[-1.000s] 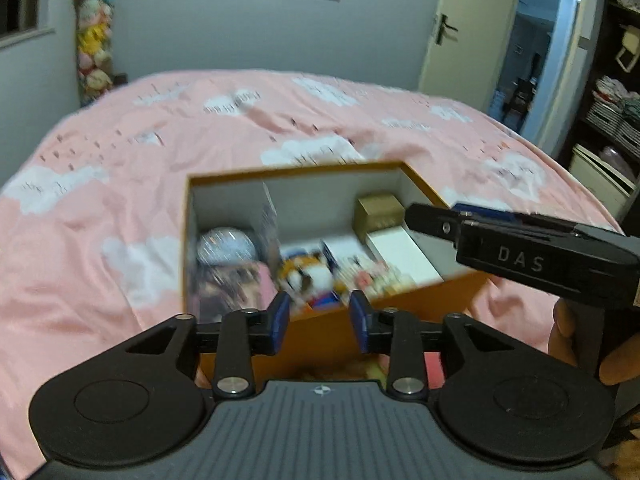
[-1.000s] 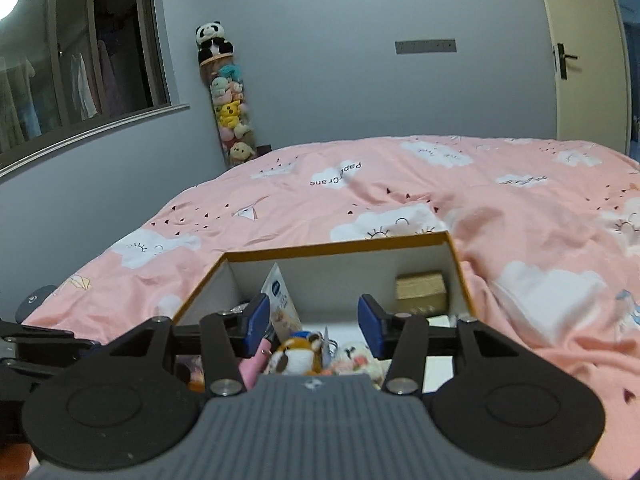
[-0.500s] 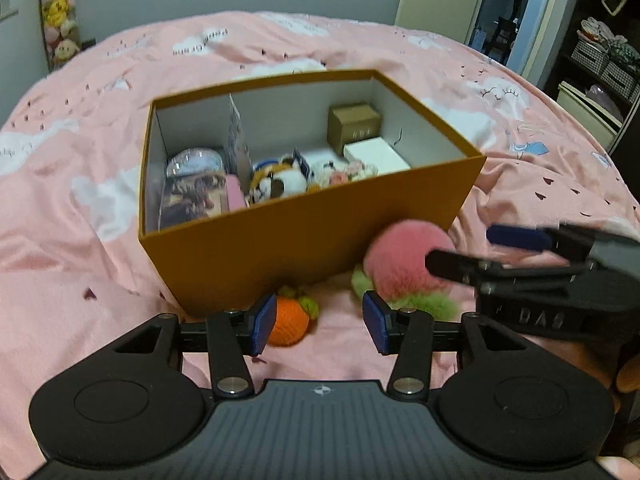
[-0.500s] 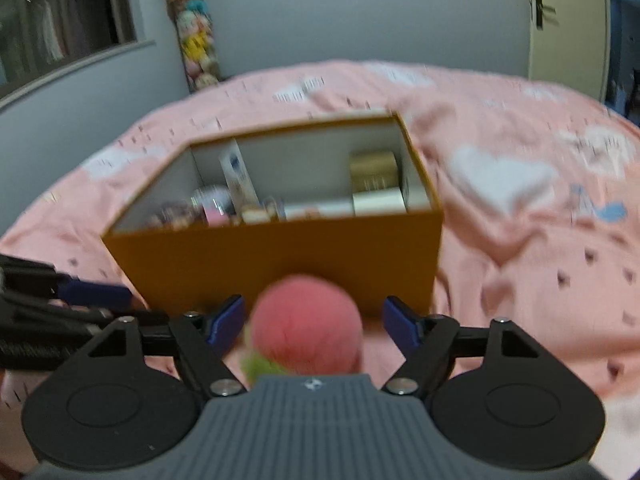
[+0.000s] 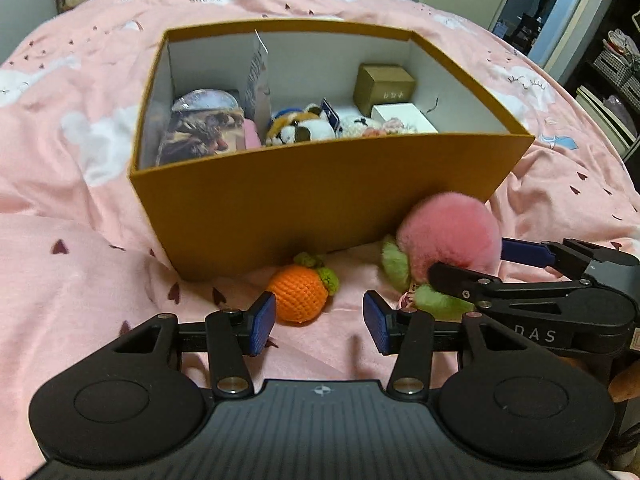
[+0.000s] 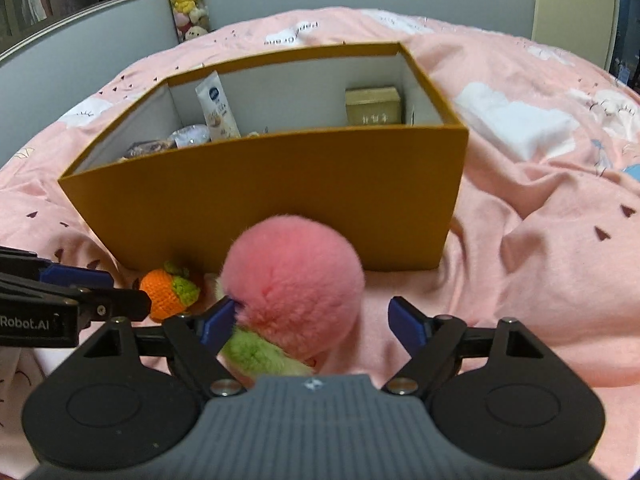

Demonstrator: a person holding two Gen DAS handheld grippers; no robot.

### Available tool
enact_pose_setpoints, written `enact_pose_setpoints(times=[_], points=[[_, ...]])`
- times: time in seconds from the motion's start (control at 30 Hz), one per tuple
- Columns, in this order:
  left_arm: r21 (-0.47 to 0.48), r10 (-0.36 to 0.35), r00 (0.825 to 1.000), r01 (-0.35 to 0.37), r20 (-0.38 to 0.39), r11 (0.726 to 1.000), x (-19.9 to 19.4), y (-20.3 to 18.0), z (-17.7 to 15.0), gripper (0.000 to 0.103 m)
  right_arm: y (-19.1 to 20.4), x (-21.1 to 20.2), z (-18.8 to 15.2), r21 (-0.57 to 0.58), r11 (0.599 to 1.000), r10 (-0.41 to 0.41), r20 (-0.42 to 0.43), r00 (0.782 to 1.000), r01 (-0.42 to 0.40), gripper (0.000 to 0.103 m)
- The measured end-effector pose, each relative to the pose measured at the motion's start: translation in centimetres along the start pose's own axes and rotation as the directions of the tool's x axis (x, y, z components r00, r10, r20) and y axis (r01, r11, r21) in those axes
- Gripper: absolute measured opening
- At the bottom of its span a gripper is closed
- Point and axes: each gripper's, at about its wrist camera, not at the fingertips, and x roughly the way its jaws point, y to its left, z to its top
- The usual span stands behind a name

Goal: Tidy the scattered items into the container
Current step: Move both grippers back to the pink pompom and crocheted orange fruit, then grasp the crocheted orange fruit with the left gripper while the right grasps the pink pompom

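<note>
Both grippers have dropped from over the box point(image 5: 320, 200) to the toys beside its front wall. The right gripper point(image 6: 316, 324), still opening wide, straddles the pink plush ball point(image 6: 292, 284) ungripped. The left gripper point(image 5: 320, 320), half open and empty, lines up on the orange knitted fruit point(image 5: 300, 292). Two pickups look imminent.

Left hand-held gripper point(image 5: 319, 322) points downward with jaws apart and empty; right hand-held gripper point(image 6: 314, 322) points downward, jaws opening wide.

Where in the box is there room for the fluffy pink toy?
The box has bare floor behind the white carton, beside the brown cube, along the right wall. The left and middle are crowded with toys and packets.
</note>
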Motion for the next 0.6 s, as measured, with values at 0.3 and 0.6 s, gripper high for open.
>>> enact_pose_setpoints(times=[0.3, 0.6], points=[[0.036, 0.044, 0.998, -0.042, -0.05, 0.998, 3.4, 0.1, 0.8, 0.059, -0.1, 1.8, 0.9, -0.002, 0.999, 0.04, -0.021, 0.999, -0.04, 0.082], [-0.027, 0.001, 0.994, -0.004, -0.109, 1.0, 6.2, 1.3, 1.1, 0.057, -0.7, 3.8, 0.8, 0.026, 0.998, 0.061, -0.047, 0.997, -0.059, 0.081]])
